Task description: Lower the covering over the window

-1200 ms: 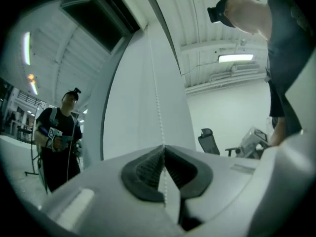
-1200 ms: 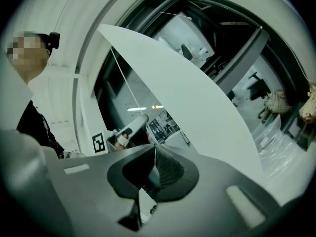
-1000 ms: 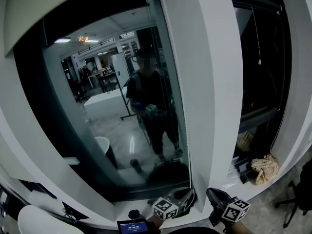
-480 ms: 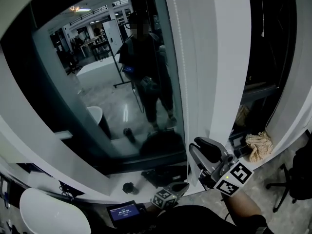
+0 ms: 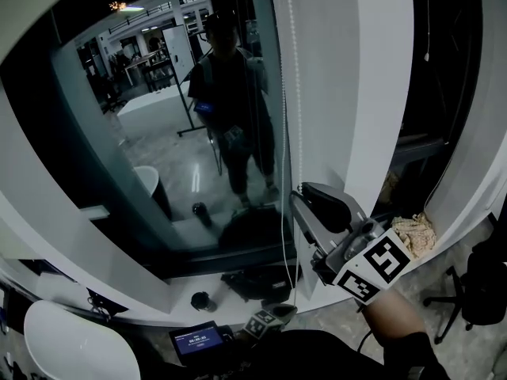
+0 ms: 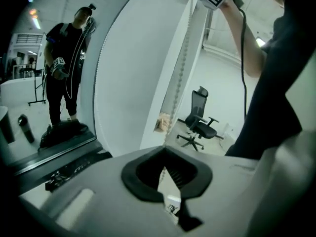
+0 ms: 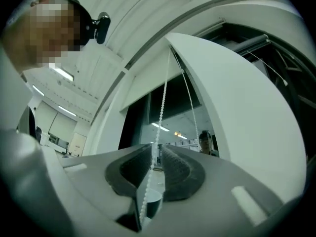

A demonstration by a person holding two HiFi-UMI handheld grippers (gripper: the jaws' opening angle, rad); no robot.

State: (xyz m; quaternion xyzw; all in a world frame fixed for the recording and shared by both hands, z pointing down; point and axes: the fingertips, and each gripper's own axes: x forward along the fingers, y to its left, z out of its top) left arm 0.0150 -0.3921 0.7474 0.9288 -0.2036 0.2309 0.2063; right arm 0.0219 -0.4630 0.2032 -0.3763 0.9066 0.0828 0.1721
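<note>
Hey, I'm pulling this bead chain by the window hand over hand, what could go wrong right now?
1. The right hand-held gripper has just been closing, but its jaws are not yet pressing the chain between them; pulling now may slip off it.
2. Only the left hand-held gripper, shut low on the chain, holds it; releasing early could let the chain run back.

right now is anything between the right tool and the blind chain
Nothing visible stands in the way. The bead chain already runs between the jaws of the right tool. Those jaws have just been closing a little but stand apart, not pressing on it, and nothing else sits in the gap.
</note>
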